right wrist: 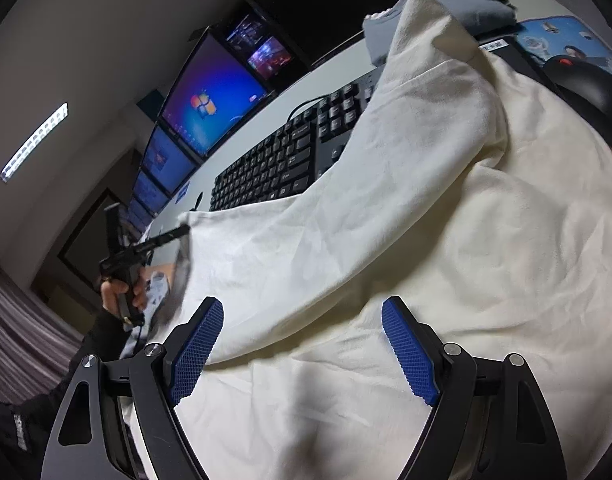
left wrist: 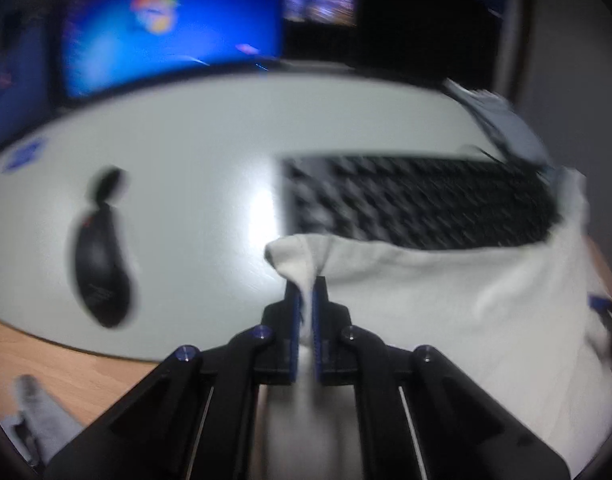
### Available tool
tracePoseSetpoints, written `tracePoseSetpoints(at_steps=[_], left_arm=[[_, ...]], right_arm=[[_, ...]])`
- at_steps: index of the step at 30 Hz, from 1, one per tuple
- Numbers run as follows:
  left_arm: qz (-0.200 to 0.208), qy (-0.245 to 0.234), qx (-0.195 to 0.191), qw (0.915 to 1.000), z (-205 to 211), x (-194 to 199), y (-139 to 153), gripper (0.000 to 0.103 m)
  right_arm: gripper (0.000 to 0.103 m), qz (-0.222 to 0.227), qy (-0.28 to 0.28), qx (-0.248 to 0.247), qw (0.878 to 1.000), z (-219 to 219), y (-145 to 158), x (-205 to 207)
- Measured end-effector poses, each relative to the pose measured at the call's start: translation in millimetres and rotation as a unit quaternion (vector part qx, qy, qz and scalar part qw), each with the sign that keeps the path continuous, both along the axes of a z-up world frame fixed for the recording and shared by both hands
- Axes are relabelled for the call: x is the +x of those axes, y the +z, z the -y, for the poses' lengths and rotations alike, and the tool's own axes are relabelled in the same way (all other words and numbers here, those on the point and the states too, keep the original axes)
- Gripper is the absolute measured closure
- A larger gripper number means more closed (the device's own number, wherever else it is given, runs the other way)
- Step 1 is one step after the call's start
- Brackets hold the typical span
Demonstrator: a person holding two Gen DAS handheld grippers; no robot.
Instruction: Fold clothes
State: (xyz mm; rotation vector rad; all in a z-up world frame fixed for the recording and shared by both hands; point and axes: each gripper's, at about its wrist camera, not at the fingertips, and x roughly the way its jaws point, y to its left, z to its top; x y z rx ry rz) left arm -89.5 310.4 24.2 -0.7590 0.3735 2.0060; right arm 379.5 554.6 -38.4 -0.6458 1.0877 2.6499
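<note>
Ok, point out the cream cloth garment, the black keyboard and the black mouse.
cream cloth garment [right wrist: 386, 260], right wrist view, middle of the spread fabric
black keyboard [right wrist: 281, 160], right wrist view, key field
black mouse [left wrist: 101, 264], left wrist view, its back

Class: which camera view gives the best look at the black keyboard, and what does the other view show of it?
The right wrist view: the keyboard is sharp there, individual keys distinct, though the white garment covers its right end. The left wrist view shows the same keyboard motion-blurred, its near edge hidden by the garment held in the left claw.

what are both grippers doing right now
left gripper: shut on a corner of the white garment.
right gripper: open, holding nothing, fingers over the garment.
</note>
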Motion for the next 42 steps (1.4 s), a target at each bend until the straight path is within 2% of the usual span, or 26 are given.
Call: tracePoseSetpoints(at_steps=[3, 6, 8, 9, 11, 12, 14, 15, 17, 19, 20, 21, 23, 25, 27, 29, 30, 31, 33, 35, 37, 38, 40, 42], left_arm=[[-0.001, 0.083, 0.000, 0.9965, -2, -26, 4, 0.098], [0.014, 0.162, -0.041, 0.9859, -8, -53, -10, 0.097], [-0.002, 0.208, -0.068, 0.9758, -4, -58, -11, 0.097], [-0.009, 0.229, -0.073, 0.9708, 0, -61, -8, 0.094], [0.004, 0.255, -0.044, 0.9661, 19, -66, 10, 0.082], [0.024, 0.245, -0.015, 0.9691, 32, -67, 25, 0.067], [0.039, 0.224, 0.030, 0.9733, 57, -57, 57, 0.061], [0.041, 0.200, 0.033, 0.9784, 64, -46, 70, 0.050], [0.020, 0.137, 0.015, 0.9902, 74, -5, 88, 0.046], [-0.019, 0.078, -0.027, 0.9964, 83, 53, 89, 0.027], [-0.036, 0.056, -0.048, 0.9966, 89, 81, 85, 0.025], [-0.036, 0.041, -0.058, 0.9968, 95, 104, 75, 0.026], [0.002, -0.001, -0.080, 0.9968, 109, 148, 44, 0.025], [0.020, -0.008, -0.104, 0.9943, 122, 181, 8, 0.026], [0.006, -0.011, -0.140, 0.9900, 131, 213, -30, 0.025], [-0.032, 0.029, -0.192, 0.9805, 140, 229, -67, 0.027], [-0.046, 0.034, -0.183, 0.9815, 148, 233, -73, 0.026], [-0.051, 0.033, -0.171, 0.9835, 157, 234, -72, 0.021], [-0.036, 0.047, -0.176, 0.9826, 165, 230, -71, 0.020], [-0.023, 0.067, -0.181, 0.9809, 171, 224, -69, 0.019], [-0.046, 0.092, -0.186, 0.9771, 171, 228, -63, 0.021], [-0.059, 0.087, -0.182, 0.9777, 170, 234, -60, 0.021], [-0.070, 0.058, -0.147, 0.9849, 164, 255, -47, 0.020], [-0.063, 0.025, -0.118, 0.9907, 160, 270, -41, 0.014]], right_arm=[[0.021, -0.013, -0.002, -0.002, 1.000, -1, 1, 4], [0.021, -0.024, -0.008, -0.001, 1.000, -2, 1, 7], [0.021, -0.027, -0.011, -0.004, 1.000, -3, 0, 9], [0.021, -0.029, -0.014, -0.007, 0.999, -5, 0, 10], [0.021, -0.034, -0.015, -0.013, 0.999, -7, -1, 13], [0.021, -0.037, -0.013, -0.018, 0.999, -8, -2, 14], [0.021, -0.030, -0.025, -0.016, 0.999, -8, -2, 14], [0.021, -0.028, -0.023, -0.017, 0.999, -8, -2, 14], [0.021, -0.019, -0.021, -0.021, 0.999, -7, -1, 15], [0.021, -0.023, -0.008, -0.023, 0.999, 0, 7, 18], [0.021, -0.022, 0.001, -0.026, 0.999, 6, 11, 20], [0.021, -0.019, 0.008, -0.029, 0.999, 12, 16, 22], [0.021, -0.008, 0.032, -0.022, 0.999, 32, 25, 27], [0.021, 0.024, 0.048, -0.012, 0.998, 56, 30, 34], [0.021, 0.062, 0.049, 0.006, 0.997, 76, 32, 45], [0.021, 0.092, 0.045, 0.016, 0.995, 91, 31, 64], [0.021, 0.109, 0.038, 0.016, 0.993, 96, 29, 75], [0.021, 0.125, 0.039, 0.004, 0.991, 99, 24, 85], [0.021, 0.152, 0.043, -0.024, 0.987, 105, 10, 106], [0.022, 0.183, 0.021, -0.013, 0.983, 114, 2, 125], [0.022, 0.208, -0.010, 0.034, 0.977, 129, 13, 136], [0.022, 0.220, -0.025, 0.058, 0.973, 137, 20, 141], [0.022, 0.243, -0.057, 0.108, 0.962, 153, 33, 152], [0.022, 0.232, -0.028, 0.159, 0.959, 184, 47, 147]])
